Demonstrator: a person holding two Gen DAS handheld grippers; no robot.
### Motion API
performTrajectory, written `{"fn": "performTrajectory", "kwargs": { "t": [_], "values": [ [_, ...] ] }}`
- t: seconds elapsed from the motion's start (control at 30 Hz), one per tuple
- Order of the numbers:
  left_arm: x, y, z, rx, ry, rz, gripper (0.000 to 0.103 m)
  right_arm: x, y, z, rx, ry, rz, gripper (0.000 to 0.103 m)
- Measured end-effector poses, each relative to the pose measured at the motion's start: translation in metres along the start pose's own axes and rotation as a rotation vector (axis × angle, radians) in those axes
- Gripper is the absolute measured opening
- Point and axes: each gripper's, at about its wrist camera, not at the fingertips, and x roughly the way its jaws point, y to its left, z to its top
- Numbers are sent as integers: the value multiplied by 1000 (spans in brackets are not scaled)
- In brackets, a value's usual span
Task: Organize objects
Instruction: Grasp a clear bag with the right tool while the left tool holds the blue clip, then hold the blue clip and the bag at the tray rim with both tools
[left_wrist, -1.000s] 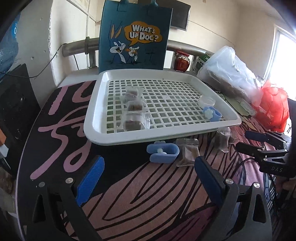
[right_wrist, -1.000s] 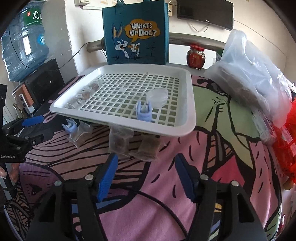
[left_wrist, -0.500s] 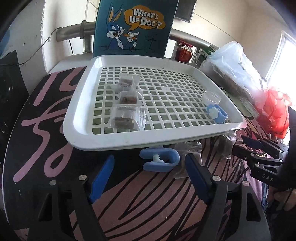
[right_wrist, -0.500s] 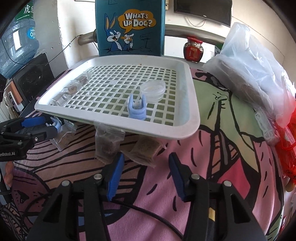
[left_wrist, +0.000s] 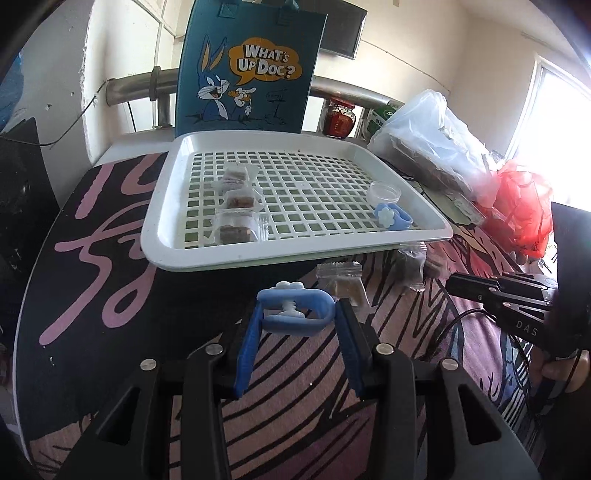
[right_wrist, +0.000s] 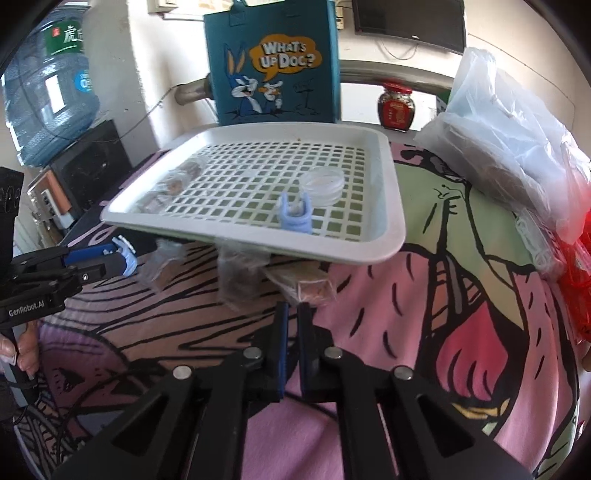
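Your left gripper (left_wrist: 297, 319) is down over the blue plastic clip with the white flower knob (left_wrist: 293, 312), and its jaws are closing with the clip between them; both blue pads sit right against the clip's ends. The clip lies on the desk's patterned cloth (left_wrist: 110, 295), just in front of the white plastic grid tray (left_wrist: 177, 254).

Your right gripper (right_wrist: 291, 314) has its jaws brought together with only a thin slit between the pads, and I cannot tell whether a bag edge is pinched there. Its tips sit right at the clear packet with the tan block (right_wrist: 306, 286), which pokes out from under the tray's front rim (right_wrist: 332, 254). Beside that lies another clear packet with dark contents (right_wrist: 236, 275), also half under the rim.

Inside the tray, three clear wrapped snacks (left_wrist: 236, 201) line up along the left side. On the right side a second blue clip (left_wrist: 392, 218) lies just beside a small clear round dish (left_wrist: 384, 192).

Behind the tray stands a teal cartoon rabbit tote bag (left_wrist: 251, 70). Off to the right sit a big clear plastic bag (left_wrist: 428, 147) and a red plastic bag (left_wrist: 528, 210).
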Motion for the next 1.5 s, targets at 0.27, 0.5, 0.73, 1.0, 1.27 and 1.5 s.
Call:
{"fn": "performTrajectory", "kwargs": {
  "t": [0.27, 0.5, 0.73, 1.0, 1.27, 1.5],
  "values": [
    [-2, 3, -4, 5, -6, 25, 39, -20, 1, -6, 4, -12, -5, 42],
    [-1, 3, -5, -1, -8, 27, 39, 6, -3, 15, -35, 15, -36, 46],
    [-1, 4, -5, -5, -7, 19, 39, 25, -3, 17, -67, 31, -29, 29],
    [-14, -10, -1, 27, -98, 6, 39, -16, 23, 1, -44, -76, 27, 29],
    [-23, -11, -2, 35, -151, 13, 39, -22, 61, -3, -127, -157, 35, 29],
    [-21, -8, -3, 14, -144, 11, 39, -31, 57, -4, -122, -209, 71, 29]
  ]
}}
